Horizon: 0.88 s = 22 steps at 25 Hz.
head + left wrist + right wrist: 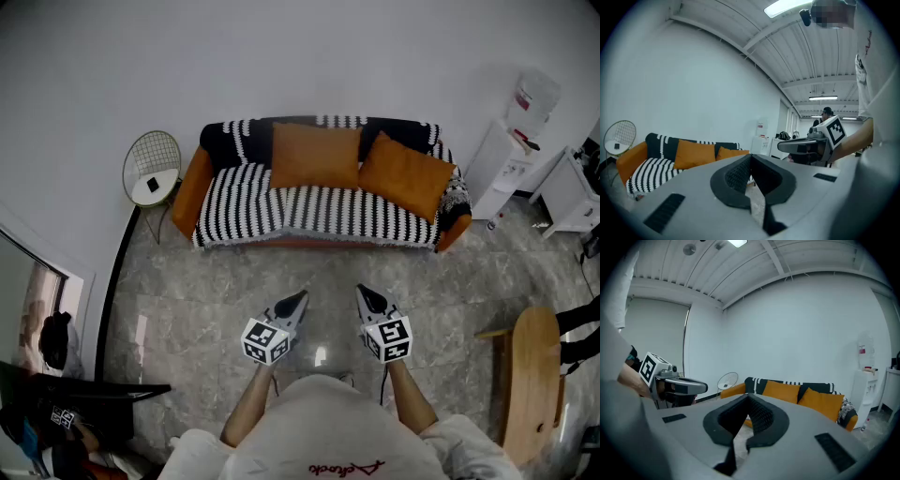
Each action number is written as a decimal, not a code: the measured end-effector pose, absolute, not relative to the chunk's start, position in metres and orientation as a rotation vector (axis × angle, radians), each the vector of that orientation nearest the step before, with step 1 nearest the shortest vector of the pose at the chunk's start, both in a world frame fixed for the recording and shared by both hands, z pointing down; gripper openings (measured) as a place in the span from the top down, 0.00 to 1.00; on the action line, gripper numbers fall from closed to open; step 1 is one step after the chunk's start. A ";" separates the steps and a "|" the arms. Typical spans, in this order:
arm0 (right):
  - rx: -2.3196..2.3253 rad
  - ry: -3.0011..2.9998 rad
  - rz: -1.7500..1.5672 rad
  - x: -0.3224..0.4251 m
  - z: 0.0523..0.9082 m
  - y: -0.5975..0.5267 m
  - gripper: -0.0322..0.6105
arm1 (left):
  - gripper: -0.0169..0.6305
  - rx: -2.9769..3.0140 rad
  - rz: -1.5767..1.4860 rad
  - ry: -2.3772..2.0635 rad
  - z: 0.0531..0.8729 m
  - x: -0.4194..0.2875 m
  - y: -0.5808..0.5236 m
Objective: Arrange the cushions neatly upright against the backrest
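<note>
L gripper (302, 296): jaws closed tip to tip, nothing between them. R gripper (361, 290): same, jaws together, empty. Both are held side by side in front of the person, over the grey marble floor (187, 281), pointing toward the sofa (242, 202) and well apart from it.

Sofa has orange arms and a black-and-white striped cover, and is set against the white wall. Two orange cushions are on it. Left cushion (315, 156): square-on, upright against the backrest (225, 141), approx. mid-sofa. Right cushion (406, 175): just beside the first, rotated corner-up, leaning at the sofa's right end near the arm.

Round wire side table (153, 169) stands by the sofa's left arm. White water dispenser (534, 98) stands right of the sofa.
</note>
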State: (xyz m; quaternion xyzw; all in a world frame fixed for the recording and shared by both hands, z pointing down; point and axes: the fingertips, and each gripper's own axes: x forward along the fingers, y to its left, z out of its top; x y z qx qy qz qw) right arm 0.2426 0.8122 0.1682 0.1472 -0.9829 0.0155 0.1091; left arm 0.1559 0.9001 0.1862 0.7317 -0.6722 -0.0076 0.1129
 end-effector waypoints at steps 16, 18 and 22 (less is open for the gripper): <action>0.414 -2.882 0.058 0.252 0.170 0.812 0.91 | 0.93 2.143 -0.022 -1.972 0.182 0.170 0.898; 0.403 -2.892 0.081 0.256 0.171 0.813 0.91 | 0.93 2.134 -0.014 -1.972 0.185 0.173 0.899; 0.410 -2.900 0.101 0.270 0.174 0.807 0.91 | 0.93 2.129 -0.005 -1.977 0.186 0.182 0.893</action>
